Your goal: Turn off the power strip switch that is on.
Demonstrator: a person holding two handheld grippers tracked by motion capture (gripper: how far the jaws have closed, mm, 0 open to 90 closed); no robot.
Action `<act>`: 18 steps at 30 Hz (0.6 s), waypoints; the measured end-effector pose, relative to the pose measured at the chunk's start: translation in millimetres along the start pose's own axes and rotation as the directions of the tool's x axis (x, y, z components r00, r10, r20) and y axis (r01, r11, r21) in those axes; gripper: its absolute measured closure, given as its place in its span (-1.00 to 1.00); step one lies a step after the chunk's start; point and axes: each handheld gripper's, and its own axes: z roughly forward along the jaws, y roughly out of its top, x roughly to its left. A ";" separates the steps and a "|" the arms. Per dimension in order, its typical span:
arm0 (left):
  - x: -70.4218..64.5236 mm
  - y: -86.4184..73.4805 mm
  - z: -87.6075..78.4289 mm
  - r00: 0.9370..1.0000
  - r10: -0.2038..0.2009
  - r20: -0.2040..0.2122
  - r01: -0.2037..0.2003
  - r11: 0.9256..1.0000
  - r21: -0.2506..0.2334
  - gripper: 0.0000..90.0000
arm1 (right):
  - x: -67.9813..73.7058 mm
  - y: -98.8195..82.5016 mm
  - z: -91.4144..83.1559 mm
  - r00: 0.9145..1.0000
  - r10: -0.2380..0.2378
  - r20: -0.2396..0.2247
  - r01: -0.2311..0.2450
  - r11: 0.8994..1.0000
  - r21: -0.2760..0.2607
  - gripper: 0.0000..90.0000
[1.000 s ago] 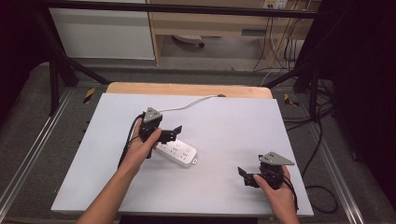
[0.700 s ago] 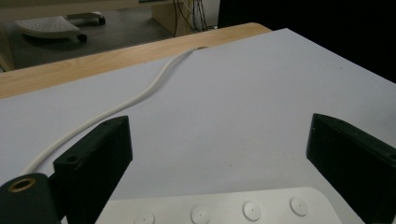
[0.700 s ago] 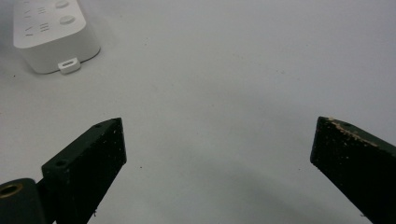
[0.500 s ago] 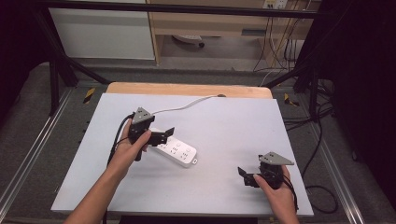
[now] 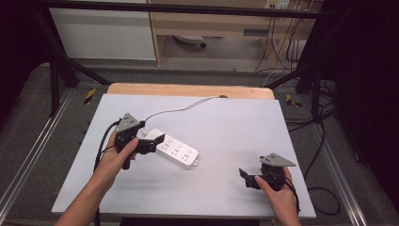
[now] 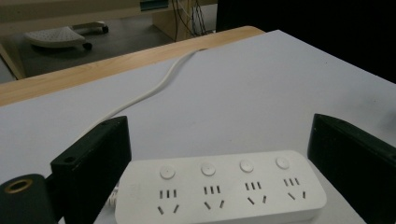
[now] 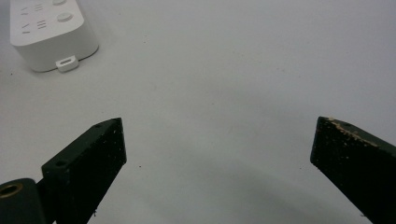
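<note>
- Left gripper (image 5: 155, 142): held in the person's left hand (image 5: 115, 157) at the table's left-middle. Jaws spread wide, released, gripping nothing. In the left gripper view they stand either side of the power strip (image 6: 219, 191), one at each end; contact with it cannot be told.
- Power strip (image 5: 175, 149): white, four outlets each with a round button, lying flat on the table (image 5: 226, 122) left of centre, angled. Its left end sits between the left gripper's jaws.
- Cord (image 5: 181, 109): white, runs from the strip's left end up toward the table's far edge, where a strip of wood (image 5: 188, 89) shows beyond the grey top.
- Right gripper (image 5: 247, 178): held in the right hand (image 5: 277, 190) near the table's front right corner, well apart from the strip. Jaws wide apart, released, with bare tabletop between them in the right gripper view; the strip's right end (image 7: 49, 35) lies at that view's upper left.
</note>
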 end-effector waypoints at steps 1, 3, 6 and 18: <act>0.3 -1.4 -3.0 1.000 -0.001 -0.003 0.001 1.000 -0.002 -0.87 | 0.0 0.0 0.1 1.000 0.000 -0.001 0.000 1.000 -0.001 -0.91; 1.2 -4.4 -8.9 1.000 0.007 -0.013 -0.007 1.000 -0.005 -0.87 | 0.0 0.0 0.3 1.000 -0.004 0.000 0.004 1.000 0.001 -0.91; 3.5 -10.0 -17.2 0.999 0.023 -0.033 -0.023 1.000 -0.004 -0.87 | 0.2 0.0 0.5 1.000 -0.004 0.000 0.004 1.000 0.001 -0.91; 13.3 -37.8 -40.6 0.998 -0.026 -0.059 0.025 1.000 -0.013 -0.87 | 0.6 -0.3 1.3 1.000 0.002 0.002 -0.002 1.000 0.006 -0.91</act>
